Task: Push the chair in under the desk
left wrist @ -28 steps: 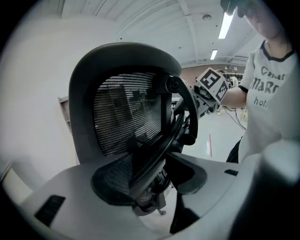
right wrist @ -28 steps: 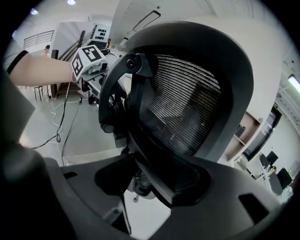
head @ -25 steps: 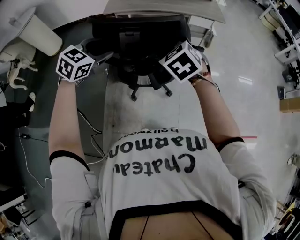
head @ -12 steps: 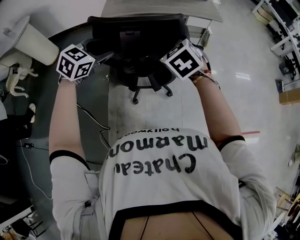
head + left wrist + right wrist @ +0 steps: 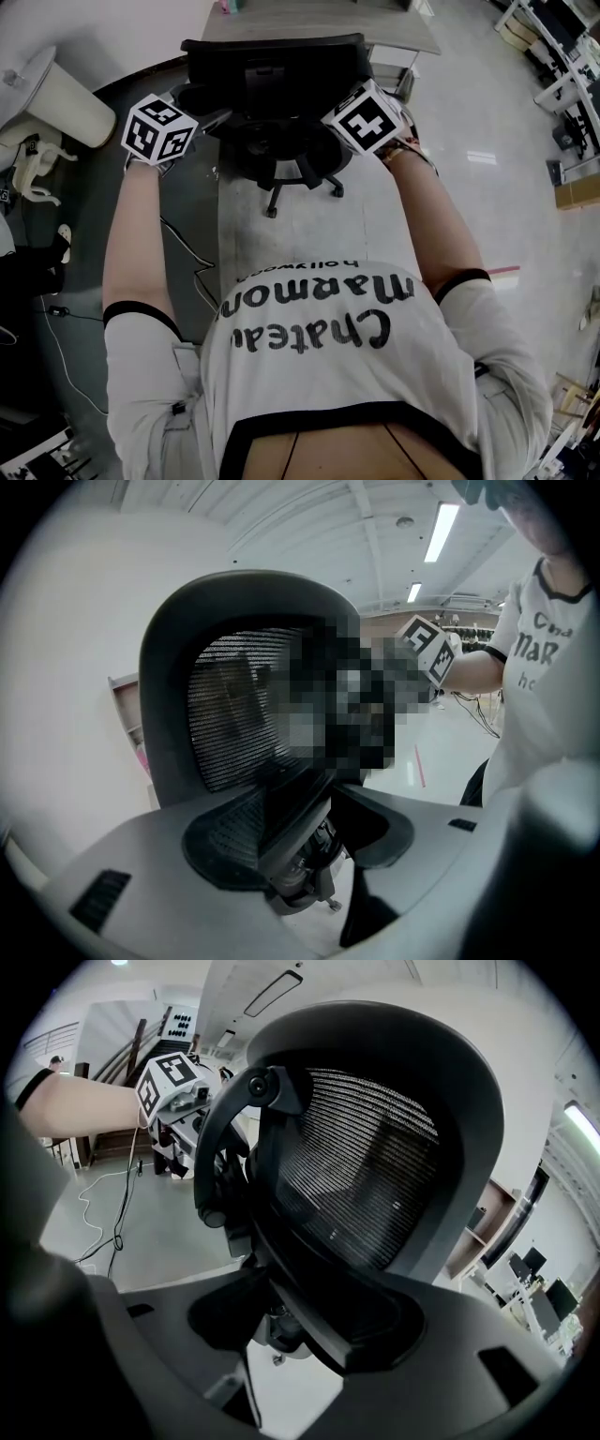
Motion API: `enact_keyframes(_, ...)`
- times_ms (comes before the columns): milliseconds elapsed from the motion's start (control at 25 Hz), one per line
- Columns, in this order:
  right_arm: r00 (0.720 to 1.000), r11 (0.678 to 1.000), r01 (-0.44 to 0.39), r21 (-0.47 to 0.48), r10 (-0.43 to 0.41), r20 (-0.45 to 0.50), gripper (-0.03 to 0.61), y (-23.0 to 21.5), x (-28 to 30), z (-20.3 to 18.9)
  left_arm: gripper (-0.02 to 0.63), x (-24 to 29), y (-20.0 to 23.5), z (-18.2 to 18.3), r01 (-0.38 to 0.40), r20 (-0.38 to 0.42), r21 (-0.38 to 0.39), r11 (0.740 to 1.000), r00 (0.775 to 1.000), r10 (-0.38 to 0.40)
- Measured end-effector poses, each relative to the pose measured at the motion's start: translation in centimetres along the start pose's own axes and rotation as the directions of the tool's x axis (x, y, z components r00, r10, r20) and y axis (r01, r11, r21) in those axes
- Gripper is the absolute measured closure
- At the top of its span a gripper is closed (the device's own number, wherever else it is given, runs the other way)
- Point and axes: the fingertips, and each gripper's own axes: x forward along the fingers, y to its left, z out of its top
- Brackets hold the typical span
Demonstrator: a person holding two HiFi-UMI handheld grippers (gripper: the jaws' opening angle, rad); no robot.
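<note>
The black mesh-backed office chair [image 5: 272,70] stands at the top centre of the head view, its wheeled base [image 5: 300,178] on the pale floor. Just beyond it is the grey desk [image 5: 319,19]. My left gripper [image 5: 208,117] sits at the chair's left side and my right gripper [image 5: 328,127] at its right side. In the left gripper view the chair back [image 5: 234,714] fills the frame, and its dark spine runs down between the jaws of the gripper [image 5: 319,799]. The right gripper view shows the same from the other side: chair back [image 5: 375,1166], gripper [image 5: 300,1316]. Both look shut on the back's lower frame.
A white cylindrical bin [image 5: 66,98] stands at the left on a dark floor mat [image 5: 141,234]. Cables [image 5: 183,253] trail across the mat near the person's left arm. A red tape line [image 5: 502,272] marks the floor at the right. More desks [image 5: 562,37] stand at the far right.
The chair, both grippers and the person have edged forward toward the desk, and more of the desktop shows. Both grippers stay on the chair back.
</note>
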Motion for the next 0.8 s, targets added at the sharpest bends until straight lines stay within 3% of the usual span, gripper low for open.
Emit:
enact_keyframes(520, 1.000, 1.000, 0.022, 0.008, -0.022, -0.011, 0.327, -0.4, 0.3, 0.1, 0.394, 0.0, 0.4, -0.1, -0.021, 0.028, 0.003, 1.000, 0.999, 0.021)
enact_keyframes(800, 1.000, 0.999, -0.016, -0.029, 0.016, 0.010, 0.322, -1.5, 1.4, 0.1, 0.396, 0.6, 0.5, -0.3, -0.038, -0.001, -0.001, 0.999, 0.999, 0.038)
